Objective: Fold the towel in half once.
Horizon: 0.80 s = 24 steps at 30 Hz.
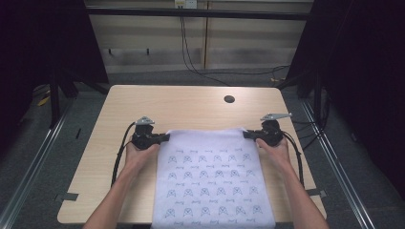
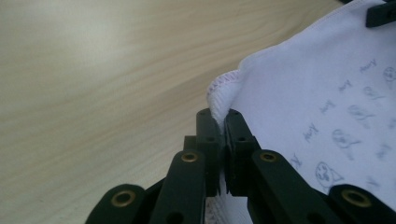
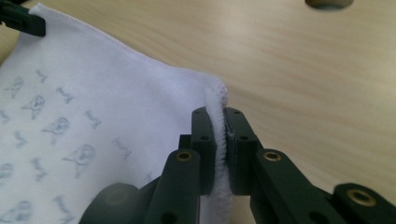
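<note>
A white cloth [image 1: 210, 176] printed with small grey figures lies on the wooden table [image 1: 191, 105] and hangs over its near edge. My left gripper [image 1: 166, 137] is shut on the cloth's far left corner [image 2: 223, 91], the hem pinched between its black jaws. My right gripper [image 1: 246, 134] is shut on the far right corner [image 3: 215, 100] in the same way. A hand holds each gripper from behind. The far edge of the cloth runs fairly straight between the two grippers. In the left gripper view the other gripper's tip [image 2: 380, 14] shows at the top right.
A round cable hole [image 1: 229, 99] sits in the table top beyond the cloth. Bare wood lies to the left, right and far side of the cloth. Metal rails [image 1: 38, 157] run along the floor on both sides, and cables hang down the back wall.
</note>
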Each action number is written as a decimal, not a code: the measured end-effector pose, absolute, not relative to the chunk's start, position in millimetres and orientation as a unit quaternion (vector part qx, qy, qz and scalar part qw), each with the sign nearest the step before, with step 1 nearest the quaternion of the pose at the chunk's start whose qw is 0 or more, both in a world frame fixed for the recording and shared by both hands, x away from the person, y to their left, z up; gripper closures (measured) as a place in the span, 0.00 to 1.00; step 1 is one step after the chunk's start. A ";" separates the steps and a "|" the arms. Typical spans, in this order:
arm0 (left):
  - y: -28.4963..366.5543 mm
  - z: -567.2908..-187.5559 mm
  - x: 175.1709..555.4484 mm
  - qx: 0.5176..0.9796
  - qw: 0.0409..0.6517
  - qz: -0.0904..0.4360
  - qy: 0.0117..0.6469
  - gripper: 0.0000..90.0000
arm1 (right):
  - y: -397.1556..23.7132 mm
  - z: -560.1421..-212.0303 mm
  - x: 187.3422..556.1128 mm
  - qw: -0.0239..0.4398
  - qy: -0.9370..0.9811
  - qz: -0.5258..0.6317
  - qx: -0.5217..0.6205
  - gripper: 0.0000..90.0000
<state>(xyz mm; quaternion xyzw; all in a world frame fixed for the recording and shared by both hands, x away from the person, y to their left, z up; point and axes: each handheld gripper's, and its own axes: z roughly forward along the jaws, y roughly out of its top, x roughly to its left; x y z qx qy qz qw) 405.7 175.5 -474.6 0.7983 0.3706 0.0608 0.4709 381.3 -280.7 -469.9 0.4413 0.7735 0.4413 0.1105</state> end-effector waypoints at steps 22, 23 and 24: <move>179.4 -318.7 421.1 0.738 0.576 0.141 0.321 0.97 | -292.5 -308.0 407.3 0.188 0.721 0.534 0.399 0.94; 180.3 -326.0 414.4 0.735 0.579 0.134 0.326 0.97 | -293.0 -314.7 402.6 0.181 0.727 0.528 0.399 0.94; 180.1 -334.7 407.9 0.740 0.575 0.120 0.328 0.97 | -293.9 -321.4 396.1 0.179 0.731 0.522 0.401 0.94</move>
